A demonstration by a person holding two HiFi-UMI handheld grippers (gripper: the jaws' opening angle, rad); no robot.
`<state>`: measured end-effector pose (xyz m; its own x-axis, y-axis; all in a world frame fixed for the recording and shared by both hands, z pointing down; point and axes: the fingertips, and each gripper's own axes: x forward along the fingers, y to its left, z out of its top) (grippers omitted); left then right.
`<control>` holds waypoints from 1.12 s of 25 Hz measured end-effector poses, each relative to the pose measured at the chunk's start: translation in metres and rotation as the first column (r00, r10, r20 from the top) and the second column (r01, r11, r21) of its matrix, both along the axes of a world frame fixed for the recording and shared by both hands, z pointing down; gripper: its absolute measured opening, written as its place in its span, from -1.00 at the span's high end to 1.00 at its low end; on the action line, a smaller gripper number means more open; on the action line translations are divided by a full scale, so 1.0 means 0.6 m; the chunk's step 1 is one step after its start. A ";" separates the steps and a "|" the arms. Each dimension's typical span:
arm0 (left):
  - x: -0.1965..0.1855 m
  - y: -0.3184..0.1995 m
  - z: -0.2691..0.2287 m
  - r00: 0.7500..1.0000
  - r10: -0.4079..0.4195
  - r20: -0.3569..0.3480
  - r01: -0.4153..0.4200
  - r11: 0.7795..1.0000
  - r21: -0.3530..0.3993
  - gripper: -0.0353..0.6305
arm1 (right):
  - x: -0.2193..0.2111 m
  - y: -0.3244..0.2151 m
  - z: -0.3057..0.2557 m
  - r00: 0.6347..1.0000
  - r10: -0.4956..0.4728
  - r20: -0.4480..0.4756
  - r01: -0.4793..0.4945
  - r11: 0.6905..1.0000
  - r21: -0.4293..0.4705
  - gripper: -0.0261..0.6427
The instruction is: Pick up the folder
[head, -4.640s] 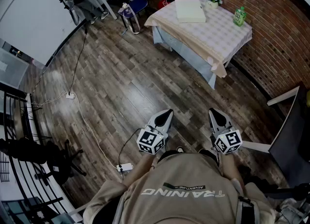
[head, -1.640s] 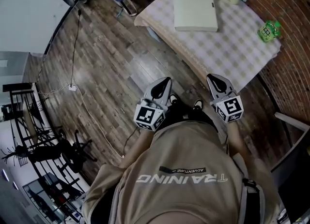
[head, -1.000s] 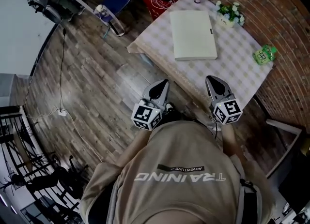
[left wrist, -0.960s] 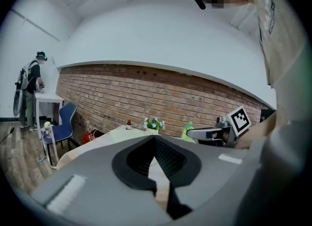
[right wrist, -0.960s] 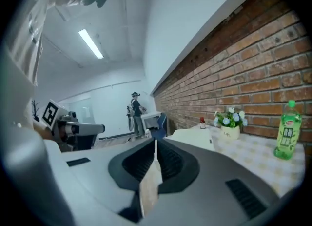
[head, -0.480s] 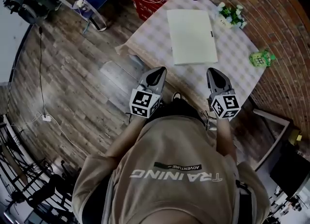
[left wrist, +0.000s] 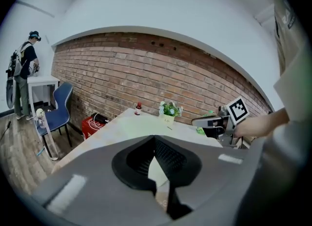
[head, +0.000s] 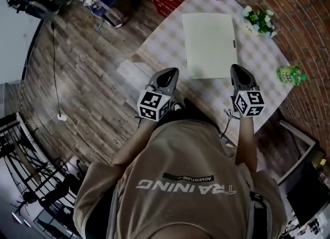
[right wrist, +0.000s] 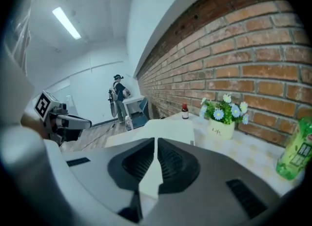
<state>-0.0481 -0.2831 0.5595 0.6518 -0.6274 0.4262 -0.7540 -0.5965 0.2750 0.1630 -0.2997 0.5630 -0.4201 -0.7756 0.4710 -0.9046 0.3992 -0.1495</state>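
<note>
1. this is a large indoor workroom, part office and part staged home corner.
2. a bare brick wall (left wrist: pixel 146 69) runs along one side, the other walls are plain white, and the floor (head: pixel 87 78) is wood plank.
3. a table (head: pixel 260 60) under a checked cloth stands near the brick, with a pot of flowers (right wrist: pixel 222 117) and a green drink bottle (right wrist: pixel 296 149), like a dining corner.
4. farther off are a white desk (left wrist: pixel 39 81) and a blue chair (left wrist: pixel 57 110), with a person (left wrist: pixel 23 73) standing at the desk.
5. a loose cable (head: pixel 53 67) crosses the floor, and a strip light (right wrist: pixel 66 23) is on the ceiling.

Left claw (head: pixel 168 76) and right claw (head: pixel 239 73) held forward side by side, jaws together, empty.
</note>
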 end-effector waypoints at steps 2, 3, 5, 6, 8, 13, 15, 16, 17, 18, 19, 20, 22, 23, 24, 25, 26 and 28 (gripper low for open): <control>0.014 -0.022 0.014 1.000 0.010 0.026 -0.009 0.999 -0.040 0.87 | 0.008 -0.024 0.024 0.999 -0.004 0.045 0.006 0.999 -0.047 0.86; 0.021 -0.032 0.023 0.999 0.016 0.034 -0.014 0.998 -0.061 0.87 | 0.011 -0.033 0.038 0.998 -0.002 0.065 0.006 0.998 -0.064 0.86; 0.041 -0.052 0.041 0.999 0.022 0.033 -0.019 0.995 -0.101 0.87 | 0.022 -0.051 0.063 0.996 -0.005 0.086 0.012 0.996 -0.090 0.86; 0.051 -0.064 0.051 0.999 0.023 0.032 -0.019 0.993 -0.114 0.87 | 0.030 -0.063 0.074 0.996 -0.011 0.084 0.019 0.995 -0.097 0.86; 0.068 -0.091 0.069 0.999 0.019 0.033 -0.015 0.991 -0.132 0.87 | 0.048 -0.092 0.090 0.998 -0.027 0.063 0.033 0.995 -0.096 0.86; 0.081 -0.138 0.123 1.000 -0.018 -0.013 0.014 0.970 -0.242 0.62 | 0.086 -0.137 0.134 0.996 -0.003 0.087 0.017 0.987 -0.157 0.85; 0.084 -0.142 0.147 0.998 -0.033 -0.051 0.015 0.950 -0.313 0.32 | 0.092 -0.149 0.152 0.985 0.029 0.173 0.009 0.977 -0.213 0.45; 0.084 -0.142 0.158 0.997 -0.038 -0.068 0.012 0.938 -0.345 0.26 | 0.092 -0.153 0.160 0.977 0.038 0.208 0.014 0.971 -0.241 0.37; 0.084 -0.143 0.169 0.995 -0.045 -0.085 0.010 0.927 -0.375 0.25 | 0.092 -0.157 0.167 0.973 0.040 0.227 0.021 0.965 -0.263 0.35; 0.082 -0.145 0.179 0.993 -0.060 -0.106 0.011 0.913 -0.407 0.22 | 0.092 -0.162 0.172 0.972 0.038 0.232 0.030 0.959 -0.281 0.33; 0.081 -0.148 0.189 0.989 -0.080 -0.128 0.015 0.897 -0.442 0.20 | 0.091 -0.166 0.177 0.973 0.031 0.228 0.040 0.953 -0.301 0.31; 0.079 -0.151 0.199 0.984 -0.100 -0.146 0.019 0.879 -0.477 0.17 | 0.091 -0.170 0.183 0.975 0.022 0.221 0.052 0.945 -0.323 0.29; 0.078 -0.152 0.214 0.978 -0.125 -0.167 0.017 0.846 -0.532 0.11 | 0.087 -0.169 0.200 0.976 -0.005 0.218 0.090 0.920 -0.380 0.25; 0.081 -0.154 0.218 0.974 -0.133 -0.182 0.010 0.832 -0.555 0.09 | 0.084 -0.166 0.210 0.973 -0.022 0.230 0.118 0.902 -0.414 0.24; 0.086 -0.157 0.220 0.968 -0.144 -0.206 -0.001 0.817 -0.577 0.08 | 0.080 -0.163 0.218 0.968 -0.037 0.249 0.149 0.881 -0.449 0.20; 0.092 -0.162 0.222 0.961 -0.155 -0.230 -0.014 0.802 -0.598 0.07 | 0.077 -0.161 0.227 0.962 -0.046 0.269 0.176 0.857 -0.484 0.17; 0.098 -0.167 0.225 0.956 -0.161 -0.244 -0.024 0.788 -0.615 0.06 | 0.074 -0.160 0.235 0.957 -0.049 0.286 0.197 0.834 -0.516 0.15; 0.103 -0.173 0.237 0.963 -0.146 -0.227 -0.032 0.772 -0.634 0.04 | 0.071 -0.159 0.248 0.945 -0.055 0.321 0.238 0.790 -0.565 0.11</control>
